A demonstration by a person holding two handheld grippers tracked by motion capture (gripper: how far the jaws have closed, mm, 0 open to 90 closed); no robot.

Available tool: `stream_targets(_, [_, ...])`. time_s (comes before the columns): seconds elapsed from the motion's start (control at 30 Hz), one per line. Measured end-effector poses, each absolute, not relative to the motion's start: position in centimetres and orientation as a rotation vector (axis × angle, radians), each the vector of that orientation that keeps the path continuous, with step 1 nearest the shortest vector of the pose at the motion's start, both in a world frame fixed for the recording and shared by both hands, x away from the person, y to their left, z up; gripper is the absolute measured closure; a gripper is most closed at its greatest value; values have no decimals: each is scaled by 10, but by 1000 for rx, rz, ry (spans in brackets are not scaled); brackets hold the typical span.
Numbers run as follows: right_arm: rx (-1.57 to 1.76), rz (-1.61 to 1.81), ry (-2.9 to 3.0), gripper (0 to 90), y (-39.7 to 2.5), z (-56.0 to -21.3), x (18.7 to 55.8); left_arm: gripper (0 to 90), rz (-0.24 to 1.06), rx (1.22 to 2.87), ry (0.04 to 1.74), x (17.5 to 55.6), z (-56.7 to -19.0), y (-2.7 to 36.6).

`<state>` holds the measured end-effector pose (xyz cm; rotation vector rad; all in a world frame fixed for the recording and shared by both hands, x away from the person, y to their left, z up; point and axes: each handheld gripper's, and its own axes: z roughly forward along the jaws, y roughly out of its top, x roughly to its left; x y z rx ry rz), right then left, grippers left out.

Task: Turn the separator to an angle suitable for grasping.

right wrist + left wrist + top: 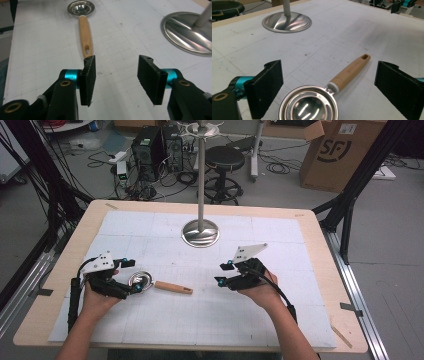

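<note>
A metal measuring scoop (pixel 151 283) with a wooden handle lies flat, lower left of centre on the white gridded mat (pixel 280 315). The left gripper (pixel 131 275), jaws wide, straddles its bowl without touching. The right gripper (pixel 223 273), also wide, hovers apart. Nothing is lifted yet; the hanging stand (pixel 200 232) waits beyond.

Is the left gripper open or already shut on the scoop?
Open. In the left gripper view the left gripper has its jaws spread wide on either side of the scoop, touching neither its steel bowl nor its wooden handle.
</note>
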<state>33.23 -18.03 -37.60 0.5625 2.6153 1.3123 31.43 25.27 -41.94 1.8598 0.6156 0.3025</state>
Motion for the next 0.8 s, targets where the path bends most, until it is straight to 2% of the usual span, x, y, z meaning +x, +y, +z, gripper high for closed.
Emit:
stream_targets(0.4, [741, 1380, 2473, 375, -235, -388, 314, 88, 298, 1868, 611, 314, -420, 252])
stream_targets(0.8, [804, 1445, 2352, 331, -258, -383, 311, 88, 289, 1868, 604, 315, -421, 251])
